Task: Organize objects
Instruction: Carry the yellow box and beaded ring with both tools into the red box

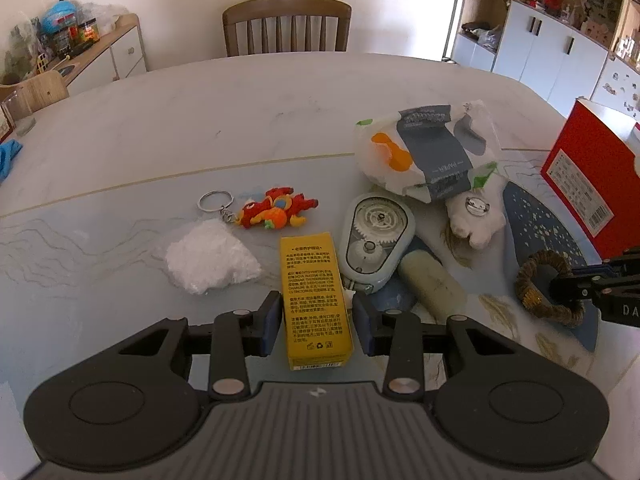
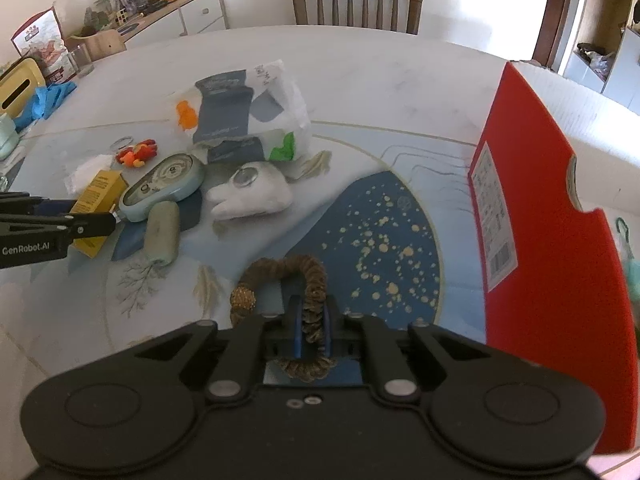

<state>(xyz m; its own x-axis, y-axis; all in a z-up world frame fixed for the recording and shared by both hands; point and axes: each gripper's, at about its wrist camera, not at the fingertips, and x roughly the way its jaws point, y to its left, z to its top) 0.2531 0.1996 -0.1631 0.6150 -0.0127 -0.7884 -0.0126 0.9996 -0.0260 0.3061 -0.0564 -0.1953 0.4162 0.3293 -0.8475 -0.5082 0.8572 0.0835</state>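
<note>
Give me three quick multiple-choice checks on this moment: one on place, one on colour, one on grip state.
1. The red box stands where?
A. right of the table
B. left
C. on the chair

2. The carton in the left gripper is?
A. blue
B. yellow
C. white

3. The right gripper is?
A. open
B. shut on nothing
C. shut on the brown scrunchie

Answers: 1 A, it fills the right edge of both views. 2 B, the yellow carton sits between the pads. 3 C, the pads pinch the loop.

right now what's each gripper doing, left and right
Left tongs: closed on the yellow box, pads against both its sides.
Right tongs: closed on the brown scrunchie, pinching its band.
</note>
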